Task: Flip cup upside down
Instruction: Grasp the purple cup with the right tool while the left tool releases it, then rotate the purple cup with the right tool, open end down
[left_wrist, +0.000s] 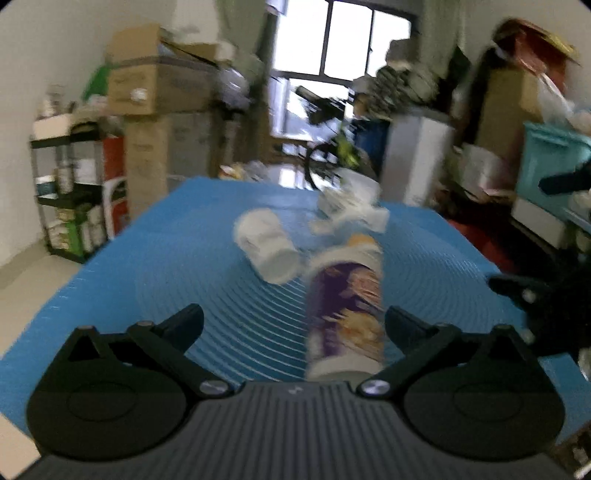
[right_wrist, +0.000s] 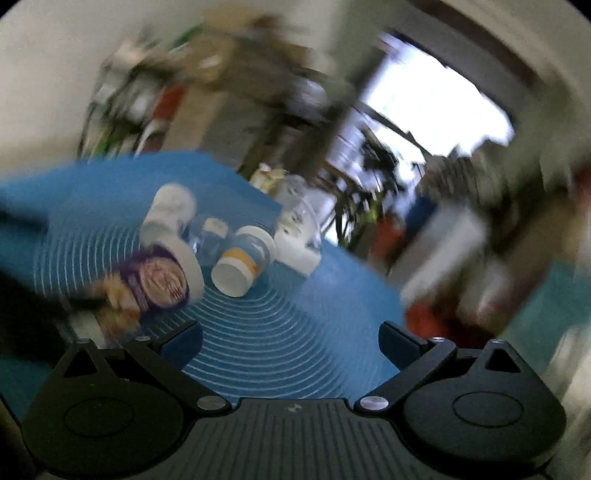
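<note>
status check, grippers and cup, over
Left gripper open, purple cup lying between its fingers. Right gripper open, empty. White cup and orange-banded cup lying close by.

1. The left gripper (left_wrist: 293, 326) has matte black fingers (left_wrist: 183, 319) on angular black link arms.
2. Round silver screws (left_wrist: 375, 387) pin those arms to a grey ribbed body (left_wrist: 291, 432).
3. Black rounded housings flank that body.
4. The right gripper (right_wrist: 290, 341) has the same build, with dark blue-tinted fingertips (right_wrist: 399, 341) and silver screws (right_wrist: 373, 402).
</note>
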